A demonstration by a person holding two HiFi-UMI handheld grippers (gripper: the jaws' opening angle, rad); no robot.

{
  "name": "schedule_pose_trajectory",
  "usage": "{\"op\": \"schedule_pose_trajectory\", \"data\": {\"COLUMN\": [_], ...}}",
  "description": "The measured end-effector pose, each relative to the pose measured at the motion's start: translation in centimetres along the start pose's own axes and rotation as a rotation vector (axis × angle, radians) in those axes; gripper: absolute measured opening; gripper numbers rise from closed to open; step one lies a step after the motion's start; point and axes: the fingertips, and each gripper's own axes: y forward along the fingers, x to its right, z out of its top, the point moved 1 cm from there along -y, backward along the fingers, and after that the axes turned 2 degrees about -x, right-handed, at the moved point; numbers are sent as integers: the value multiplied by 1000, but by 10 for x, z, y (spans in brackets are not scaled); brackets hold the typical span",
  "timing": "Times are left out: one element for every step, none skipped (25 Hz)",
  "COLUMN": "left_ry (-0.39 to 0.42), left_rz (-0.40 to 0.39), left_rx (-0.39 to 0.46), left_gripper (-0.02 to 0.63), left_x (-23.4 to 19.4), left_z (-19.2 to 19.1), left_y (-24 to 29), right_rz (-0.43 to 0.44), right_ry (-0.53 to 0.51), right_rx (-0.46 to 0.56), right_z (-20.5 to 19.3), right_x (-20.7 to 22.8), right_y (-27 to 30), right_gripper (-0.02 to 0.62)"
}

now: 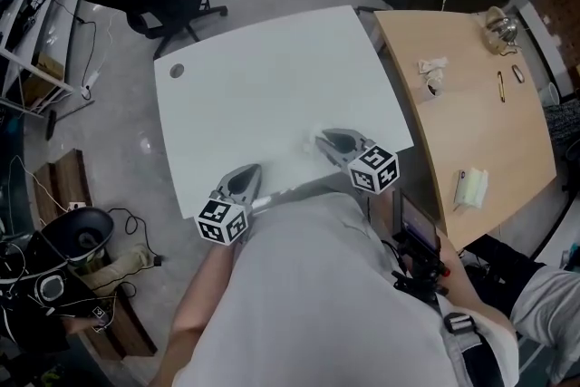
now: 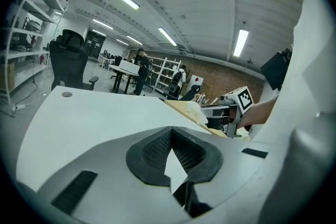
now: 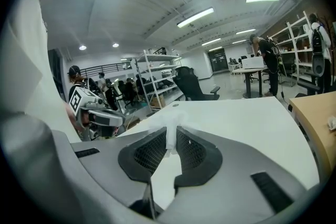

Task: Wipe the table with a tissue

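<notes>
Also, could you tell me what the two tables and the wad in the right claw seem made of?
The white table: smooth matte top, probably laminate. The table beside it: pale wood look, veneer or laminate. The wad in the right claw: thin, softly crumpled, likely tissue paper.

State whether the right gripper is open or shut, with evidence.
Shut on the tissue: the right gripper has its fingers pinching the white wad between them.
</notes>
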Motion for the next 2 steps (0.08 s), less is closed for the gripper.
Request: {"op": "schedule_pose_trajectory", "data": {"left_ry": [-1, -2], "left_rz": [1, 1], "left_rx": [0, 0], "left_gripper": [6, 6], "left_x": [1, 2], "left_z": [-2, -3], "left_y": [-3, -6], "right_rz": [1, 2], "right_ry": [-3, -6], "right_rx": [0, 0], "right_z": [0, -1], "right_x": [-3, -6], "right_y": [0, -1], "right_gripper": [53, 52]}}
